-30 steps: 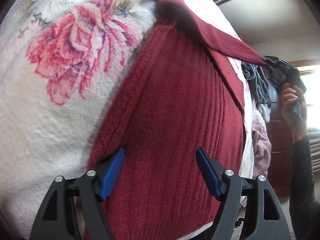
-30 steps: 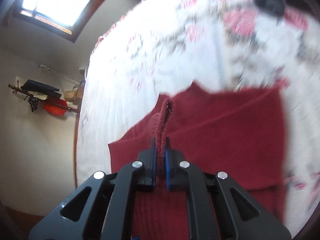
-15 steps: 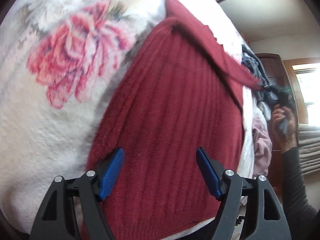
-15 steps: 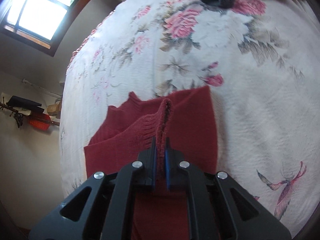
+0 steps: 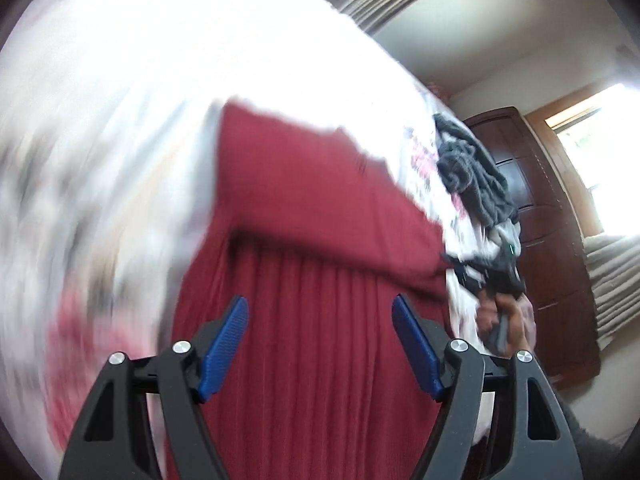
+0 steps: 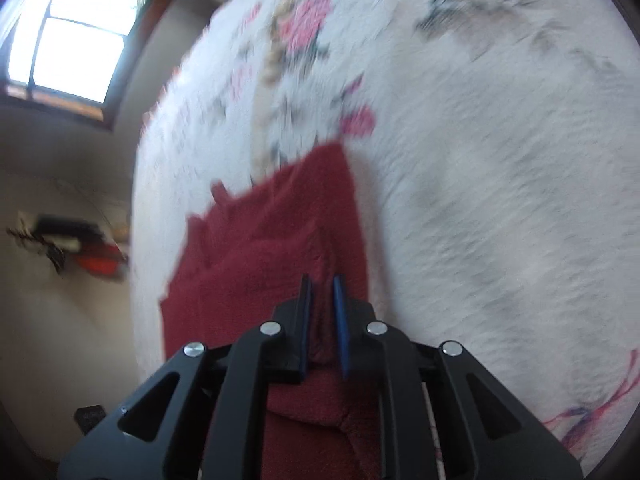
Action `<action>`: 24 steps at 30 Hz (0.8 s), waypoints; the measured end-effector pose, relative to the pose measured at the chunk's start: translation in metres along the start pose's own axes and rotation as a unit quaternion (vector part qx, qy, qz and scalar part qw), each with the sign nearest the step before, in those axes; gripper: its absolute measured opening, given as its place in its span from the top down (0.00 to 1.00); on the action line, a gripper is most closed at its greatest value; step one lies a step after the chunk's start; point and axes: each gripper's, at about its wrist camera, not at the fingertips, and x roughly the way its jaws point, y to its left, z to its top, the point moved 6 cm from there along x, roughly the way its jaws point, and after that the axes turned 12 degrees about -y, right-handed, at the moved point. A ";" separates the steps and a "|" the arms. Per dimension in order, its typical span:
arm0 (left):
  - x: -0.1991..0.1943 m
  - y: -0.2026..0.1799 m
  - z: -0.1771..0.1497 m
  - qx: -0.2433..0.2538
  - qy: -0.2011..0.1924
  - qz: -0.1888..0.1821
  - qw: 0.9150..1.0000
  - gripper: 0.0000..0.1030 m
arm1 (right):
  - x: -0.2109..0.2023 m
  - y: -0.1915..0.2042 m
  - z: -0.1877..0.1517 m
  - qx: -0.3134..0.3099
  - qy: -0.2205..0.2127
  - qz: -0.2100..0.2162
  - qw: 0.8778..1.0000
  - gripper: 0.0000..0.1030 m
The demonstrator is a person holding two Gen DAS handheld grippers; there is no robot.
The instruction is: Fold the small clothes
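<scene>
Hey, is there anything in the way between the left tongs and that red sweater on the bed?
Nothing visible. The left tongs hang open right over the red sweater, with only ribbed knit showing between the pads. The grey clothes pile lies off to the side, farther along the bedspread.

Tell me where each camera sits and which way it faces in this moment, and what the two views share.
Left wrist: rides the left gripper, jaws wide apart, looking along the bed over the red sweater toward a grey clothes pile; the person's right hand shows.
Right wrist: rides the right gripper, fingers nearly closed around a sweater fold, looking across the floral bedspread toward a window; no body part shows.
Shared: the red sweater and bedspread.
</scene>
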 end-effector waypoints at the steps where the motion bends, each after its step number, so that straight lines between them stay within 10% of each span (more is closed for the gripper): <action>1: 0.014 0.000 0.020 -0.008 -0.001 -0.008 1.000 0.27 | -0.009 -0.001 0.006 0.015 -0.011 0.020 1.000 0.89; 6: 0.087 0.005 0.065 -0.028 0.045 -0.045 0.998 0.29 | -0.013 0.017 0.007 -0.003 0.013 0.075 0.997 0.89; 11: 0.145 0.059 0.047 -0.070 0.106 0.009 0.992 0.46 | 0.025 -0.002 -0.014 -0.009 0.063 0.039 0.997 0.95; 19: 0.108 0.027 0.033 -0.044 0.113 -0.079 0.990 0.46 | 0.008 0.020 -0.035 -0.021 0.065 0.093 0.993 0.89; 24: 0.120 0.055 0.014 -0.048 0.132 -0.018 0.990 0.53 | 0.027 0.003 -0.059 -0.022 0.079 0.042 0.996 0.98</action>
